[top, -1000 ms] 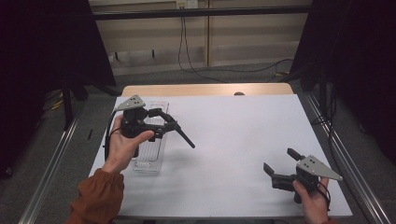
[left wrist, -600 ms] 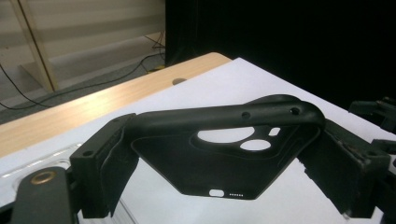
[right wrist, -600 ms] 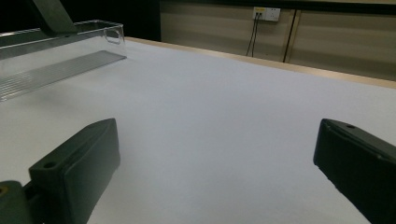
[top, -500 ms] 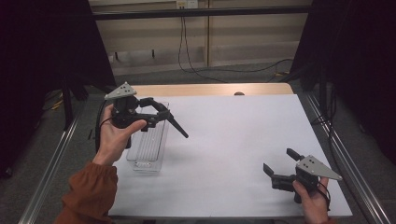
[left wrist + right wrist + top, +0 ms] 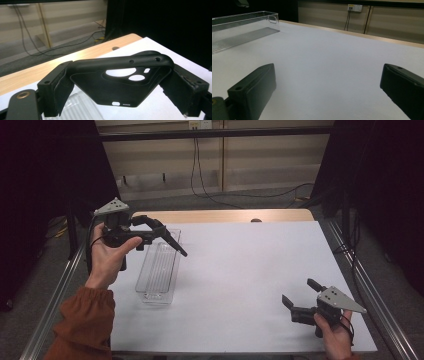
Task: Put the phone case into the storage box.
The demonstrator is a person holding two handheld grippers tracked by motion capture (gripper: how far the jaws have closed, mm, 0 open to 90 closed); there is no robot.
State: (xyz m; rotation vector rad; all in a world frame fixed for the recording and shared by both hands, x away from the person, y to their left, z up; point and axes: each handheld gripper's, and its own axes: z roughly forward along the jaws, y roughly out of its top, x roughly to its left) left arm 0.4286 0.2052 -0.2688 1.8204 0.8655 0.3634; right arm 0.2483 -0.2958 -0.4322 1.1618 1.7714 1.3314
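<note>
Black, matte and thin-walled, the phone case (image 5: pixel 125 82) sits clamped between the jaws of my left tool (image 5: pixel 150 232), raised above the far end of the clear plastic tray (image 5: pixel 159 270) at the left of the white tabletop (image 5: pixel 240 270). In the left gripper view the case spans the gap between the pads, gripped by its two long side walls, with its back panel and camera cut-outs facing the lens and its rim bowing slightly upward. I judge it light and rubbery: it flexes under the squeeze, so a hard pinch will fold it and a weak one may let it spring out. The matte skin should give decent friction against the pads, and a drop would hardly hurt it. The best hold looks to be across the side walls near the middle, as now, or on a corner where the rim is stiffest. My right tool (image 5: pixel 300 306) rests low near the tabletop's near right corner, jaws spread wide with nothing between them.
</note>
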